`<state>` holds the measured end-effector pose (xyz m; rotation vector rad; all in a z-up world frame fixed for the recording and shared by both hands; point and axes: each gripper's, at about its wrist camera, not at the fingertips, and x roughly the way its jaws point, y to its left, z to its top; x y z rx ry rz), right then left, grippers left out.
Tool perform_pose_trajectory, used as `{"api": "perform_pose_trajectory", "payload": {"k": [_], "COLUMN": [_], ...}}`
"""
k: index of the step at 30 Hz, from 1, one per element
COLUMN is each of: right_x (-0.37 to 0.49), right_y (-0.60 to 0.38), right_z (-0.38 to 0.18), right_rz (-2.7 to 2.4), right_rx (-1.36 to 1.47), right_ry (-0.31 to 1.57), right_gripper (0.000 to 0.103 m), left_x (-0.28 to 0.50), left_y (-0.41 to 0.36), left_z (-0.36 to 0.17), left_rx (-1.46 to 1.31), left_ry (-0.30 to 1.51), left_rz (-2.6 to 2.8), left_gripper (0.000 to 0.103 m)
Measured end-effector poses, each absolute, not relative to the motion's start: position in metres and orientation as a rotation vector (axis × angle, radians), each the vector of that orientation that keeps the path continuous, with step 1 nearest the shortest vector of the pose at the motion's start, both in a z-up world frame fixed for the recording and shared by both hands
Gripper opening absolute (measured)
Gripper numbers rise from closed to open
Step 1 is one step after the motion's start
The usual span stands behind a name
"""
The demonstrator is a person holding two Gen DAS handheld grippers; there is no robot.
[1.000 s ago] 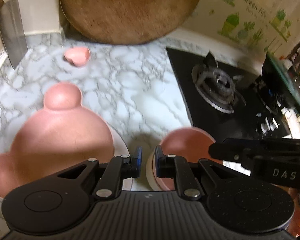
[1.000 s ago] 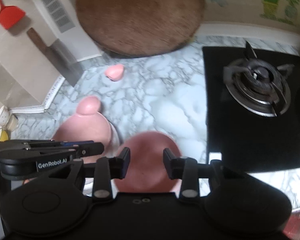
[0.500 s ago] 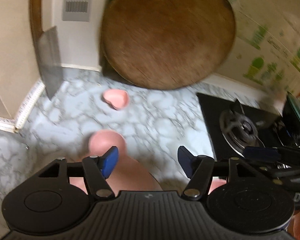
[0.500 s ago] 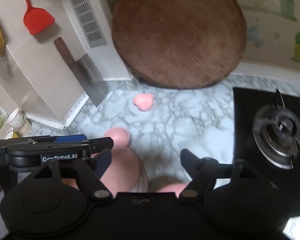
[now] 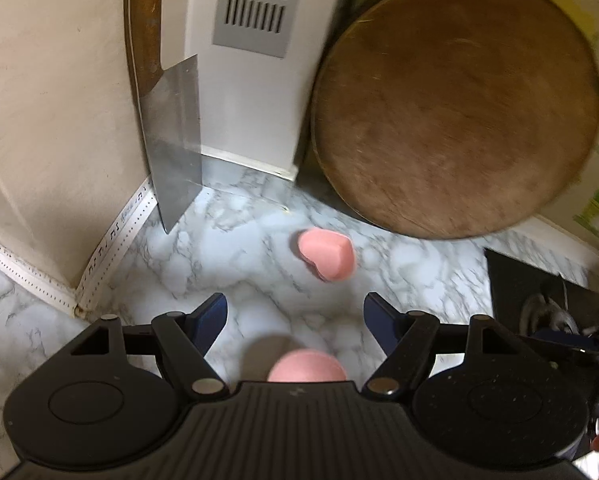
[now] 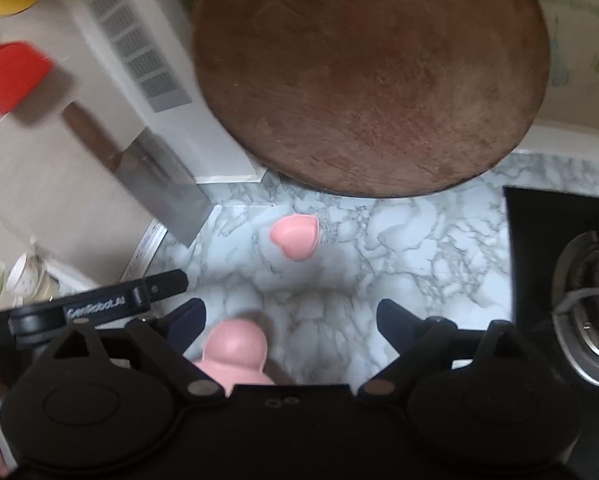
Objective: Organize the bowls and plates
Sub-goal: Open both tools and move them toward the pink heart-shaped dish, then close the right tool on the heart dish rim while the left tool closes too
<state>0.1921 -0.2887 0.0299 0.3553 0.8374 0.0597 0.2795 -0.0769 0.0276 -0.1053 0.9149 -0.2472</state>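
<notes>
The small pink heart-shaped bowl (image 5: 326, 255) sits alone on the marble surface (image 5: 235, 248), below the round wooden board (image 5: 455, 108). Only a lobe of the large pink plate (image 6: 235, 346) now peeks above the camera housing; a second ago it filled the foreground. Both the left tongs (image 5: 294, 314) and right tongs (image 6: 291, 316) are spreading, released and empty, where they were nearly clenched before.
</notes>
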Motion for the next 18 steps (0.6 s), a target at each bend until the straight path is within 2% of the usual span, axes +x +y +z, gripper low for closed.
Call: {"api": "perform_pose_trajectory", "payload": {"k": [8,18], "right_x": [0.261,0.324], "right_y": [-0.310,-0.316], "right_z": [-0.002,-0.028], "right_rz": [0.065,0.038], "right_rx": [0.531,0.509], "right_ry": [0.876,0.931], "right_gripper": [0.092,0.079], "left_x": [0.331,0.373], "left_y": [-0.083,-0.099], "left_z": [0.009,-0.027], "left_rx": [-0.155,-0.143], "left_ry": [0.958,0.992], "left_rz": [-0.190,-0.144], "left_gripper": [0.075,0.075]}}
